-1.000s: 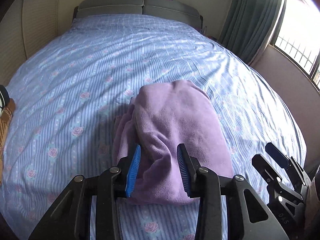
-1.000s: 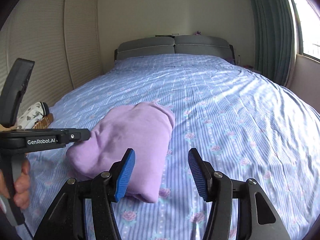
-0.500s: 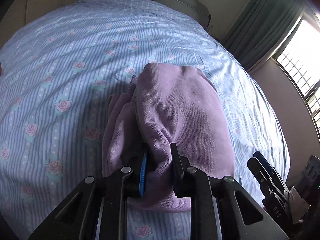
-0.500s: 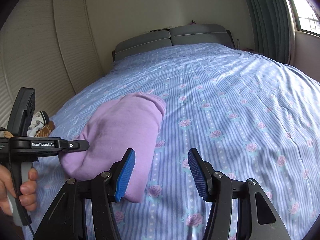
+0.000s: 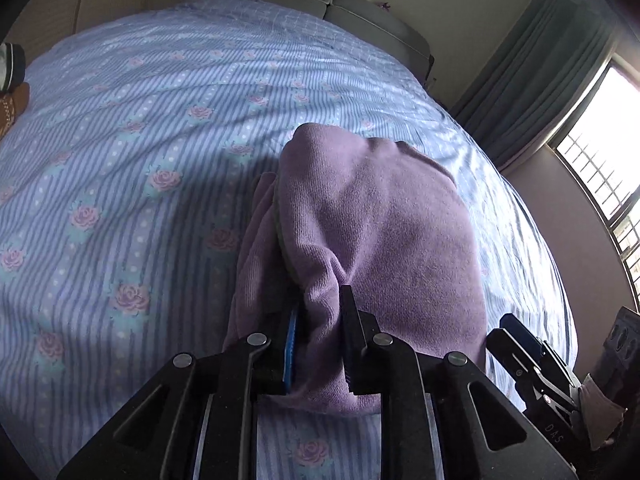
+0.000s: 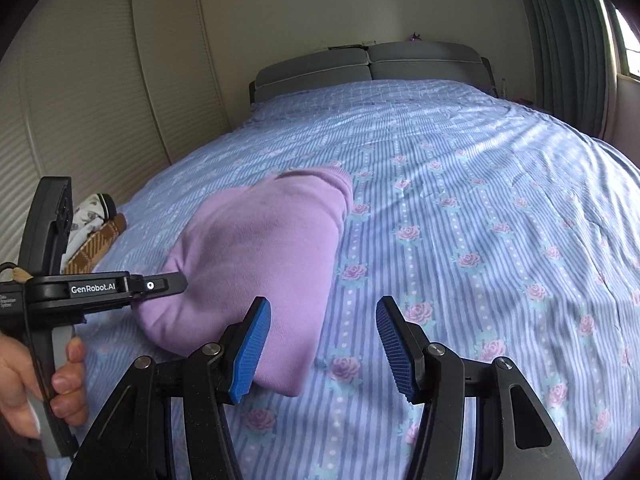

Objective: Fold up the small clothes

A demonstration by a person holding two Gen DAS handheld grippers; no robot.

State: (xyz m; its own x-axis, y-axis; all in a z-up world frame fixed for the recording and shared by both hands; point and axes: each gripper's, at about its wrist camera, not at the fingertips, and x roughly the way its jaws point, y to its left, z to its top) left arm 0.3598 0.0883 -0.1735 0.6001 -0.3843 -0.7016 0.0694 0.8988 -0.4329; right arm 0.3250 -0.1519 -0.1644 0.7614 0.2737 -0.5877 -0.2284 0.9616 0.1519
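Note:
A folded lilac garment lies on the blue flowered bedsheet. My left gripper is shut on the garment's near edge, a bunch of the cloth pinched between its pads. In the right wrist view the same garment lies left of centre, with the left gripper's body at its near left end. My right gripper is open and empty, just above the sheet, beside the garment's near right corner.
Other clothes, a patterned white piece and a brown checked one, lie at the bed's left edge. A grey headboard stands at the far end, louvred wardrobe doors on the left, curtains and a window on the right.
My left gripper has gone from open around the garment's edge to shut on it. The right gripper stayed open and shifted a little to the right of the garment.

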